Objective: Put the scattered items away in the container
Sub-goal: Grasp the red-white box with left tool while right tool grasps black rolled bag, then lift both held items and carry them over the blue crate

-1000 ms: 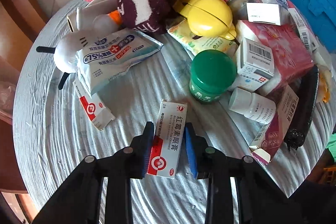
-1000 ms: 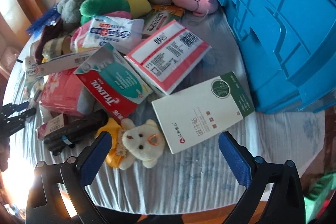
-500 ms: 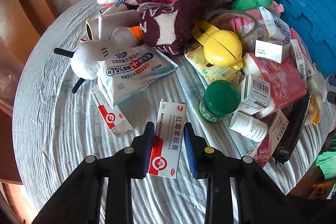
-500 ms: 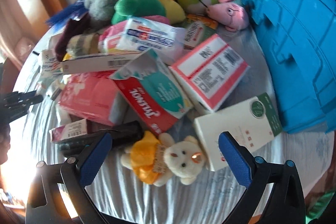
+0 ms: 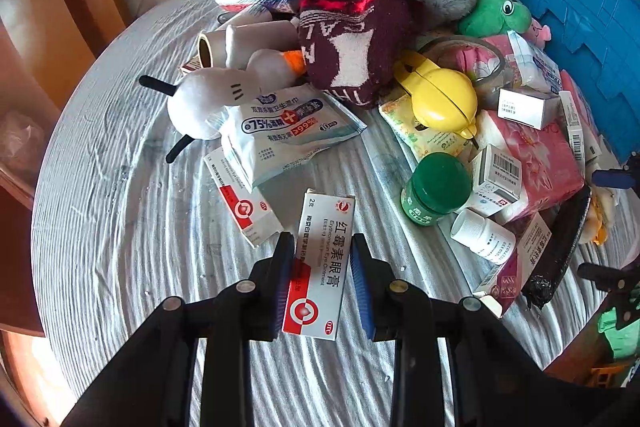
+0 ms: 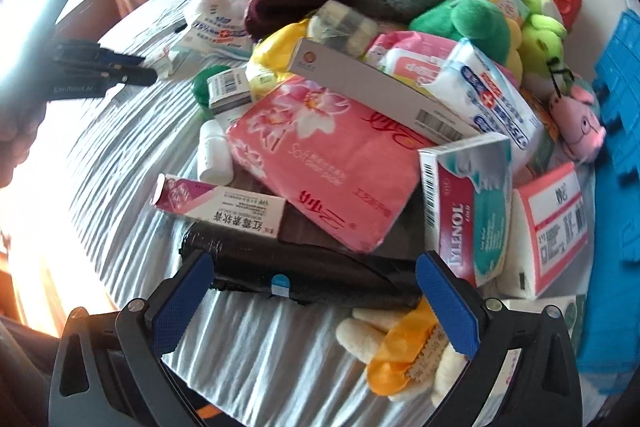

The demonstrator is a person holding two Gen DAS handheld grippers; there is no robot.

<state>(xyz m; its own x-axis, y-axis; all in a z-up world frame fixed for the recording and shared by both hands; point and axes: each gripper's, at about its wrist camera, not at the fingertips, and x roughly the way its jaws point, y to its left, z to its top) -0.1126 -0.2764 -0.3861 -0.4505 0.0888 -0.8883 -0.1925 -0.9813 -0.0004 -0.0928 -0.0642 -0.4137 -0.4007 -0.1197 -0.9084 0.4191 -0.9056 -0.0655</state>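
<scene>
- Since the earlier frame, the right tongs (image 6: pixel 316 303) have swung across the heap from the white-and-green box to a black roll (image 6: pixel 296 277), while the left tongs (image 5: pixel 322 281) have lifted slightly.
- Left tongs pinch a red-and-white ointment box (image 5: pixel 322 261); its long axis runs from 12 to 6 o'clock, along the fingers.
- Right tongs stand spread wide and empty; the black roll lies crosswise between them, from 9 to 3 o'clock, seemingly untouched, though blur makes contact hard to judge.
- Blue container (image 5: pixel 576 39) sits at 1 o'clock in the left view, beyond the clutter on the surface (image 5: pixel 120 227).
- Right hand is likely nearer the container.
</scene>
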